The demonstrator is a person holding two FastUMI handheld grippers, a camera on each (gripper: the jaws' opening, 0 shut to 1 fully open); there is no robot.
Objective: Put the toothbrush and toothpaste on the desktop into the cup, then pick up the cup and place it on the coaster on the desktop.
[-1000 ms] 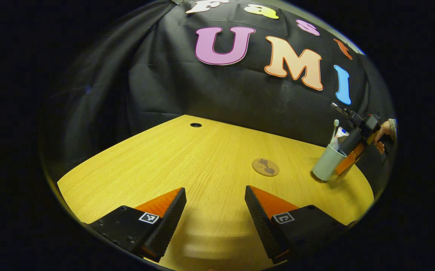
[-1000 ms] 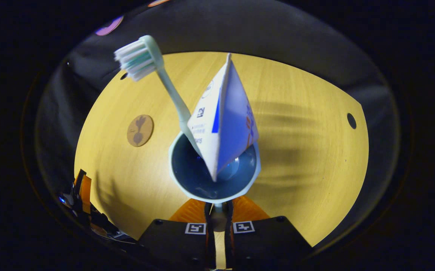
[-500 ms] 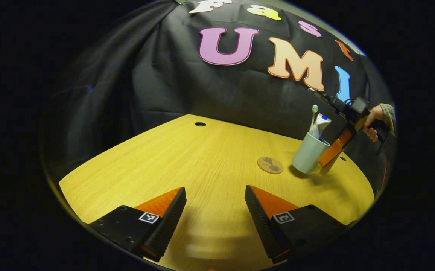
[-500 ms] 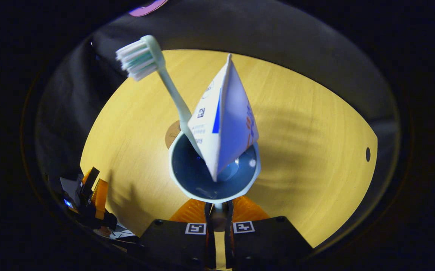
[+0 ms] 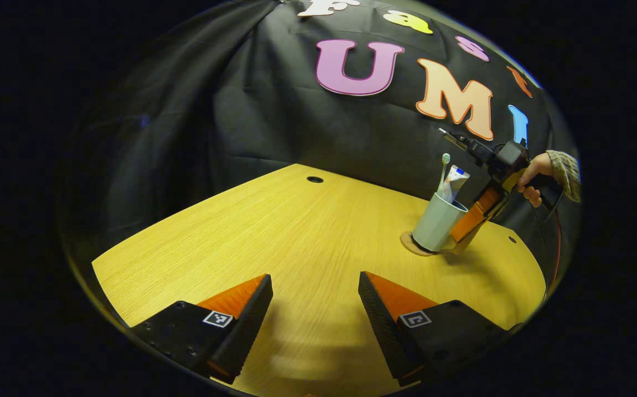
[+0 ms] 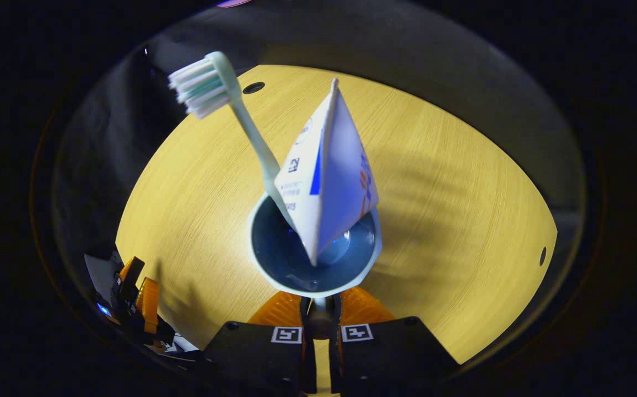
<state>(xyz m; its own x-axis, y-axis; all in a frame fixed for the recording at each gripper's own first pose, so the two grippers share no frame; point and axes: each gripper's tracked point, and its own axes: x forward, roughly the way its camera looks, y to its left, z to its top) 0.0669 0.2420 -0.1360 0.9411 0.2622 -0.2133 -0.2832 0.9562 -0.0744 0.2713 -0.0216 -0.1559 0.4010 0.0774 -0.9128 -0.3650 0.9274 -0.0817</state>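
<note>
Left gripper [image 5: 314, 300] low over desktop [image 5: 274, 231], fingers spread, nothing between. Coaster [image 5: 408, 245] right of it, cup [image 5: 434, 223] on top, tilted, seated or not: cannot tell. Toothbrush [image 6: 225, 110] and toothpaste [image 6: 327, 171] inside cup. Right gripper [image 6: 319, 317] pinching cup rim, fingers pressed on wall. Risks: release while tilted tips cup off coaster; rim pinch slips; tall contents shift weight, topple cup.

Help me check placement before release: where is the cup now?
In the left gripper view the cup sits tilted over the coaster at the desk's far right, its rim pinched by the right gripper.
</note>
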